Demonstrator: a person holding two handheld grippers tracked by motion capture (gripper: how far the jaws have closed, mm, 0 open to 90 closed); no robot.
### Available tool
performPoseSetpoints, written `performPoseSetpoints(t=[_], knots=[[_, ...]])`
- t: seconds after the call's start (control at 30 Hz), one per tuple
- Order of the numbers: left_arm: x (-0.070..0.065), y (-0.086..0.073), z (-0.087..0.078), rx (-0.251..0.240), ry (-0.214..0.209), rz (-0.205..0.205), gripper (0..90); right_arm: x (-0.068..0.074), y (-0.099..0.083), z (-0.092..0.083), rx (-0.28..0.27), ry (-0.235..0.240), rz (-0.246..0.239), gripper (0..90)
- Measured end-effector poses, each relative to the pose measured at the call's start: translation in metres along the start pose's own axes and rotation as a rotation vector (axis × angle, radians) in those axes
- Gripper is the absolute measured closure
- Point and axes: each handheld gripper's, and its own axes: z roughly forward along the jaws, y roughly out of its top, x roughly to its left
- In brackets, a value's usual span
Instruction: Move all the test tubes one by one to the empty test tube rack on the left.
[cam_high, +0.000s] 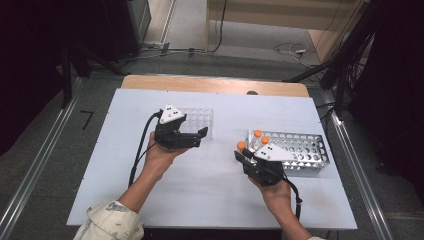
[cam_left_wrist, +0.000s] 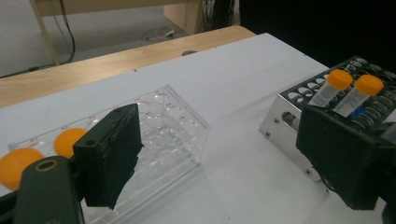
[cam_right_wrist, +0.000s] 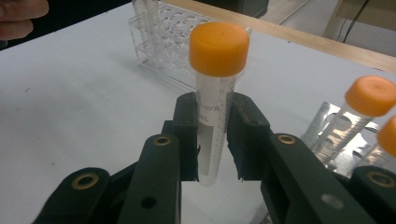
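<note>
Right gripper (cam_right_wrist: 212, 140): jaws closed on the orange-capped tube (cam_right_wrist: 215, 93), one pad on each side of its clear body; in the high view this gripper (cam_high: 245, 157) sits at the near right of the table, in front of the metal rack.
Held tube, position: upright between the pads, cap and upper body standing above them, lower end showing below them, clear of the sheet; in the high view it (cam_high: 241, 146) is just left of the metal rack's near corner.
Held tube, appearance: clear plastic with printed graduation marks and part of a printed word, flat-topped orange screw cap.
Left gripper (cam_left_wrist: 219, 154): jaws wide apart, nothing between the pads; in the high view it (cam_high: 200, 136) is held over the middle left of the table, fingertips at the clear rack's near right corner.
Metal rack (cam_high: 305, 150): perforated silver frame at the right; two more orange-capped tubes (cam_high: 261, 137) stand in its left end, just beside the held one.
Clear rack (cam_left_wrist: 177, 126): transparent, rows of round wells; two orange caps (cam_left_wrist: 70, 140) at its left end in the left gripper view.
Open room: bare white sheet (cam_high: 210, 190) between the two racks and along the near side.
Edges: wooden table edge (cam_high: 215, 84) beyond the sheet at the far side; metal rails flank the table left and right.
</note>
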Motion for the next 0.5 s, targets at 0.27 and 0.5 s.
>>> performPoseSetpoints(t=[0.27, 0.5], knots=[[-0.027, -0.002, 0.005, 0.019, -0.126, 0.014, 15.0, 0.006, -0.002, 0.015, 0.020, 0.013, -0.018, 71.6], [-0.045, -0.007, 0.010, 0.032, -0.176, 0.052, 18.7, 0.008, -0.003, 0.021, 0.030, 0.028, -0.008, 71.6]])
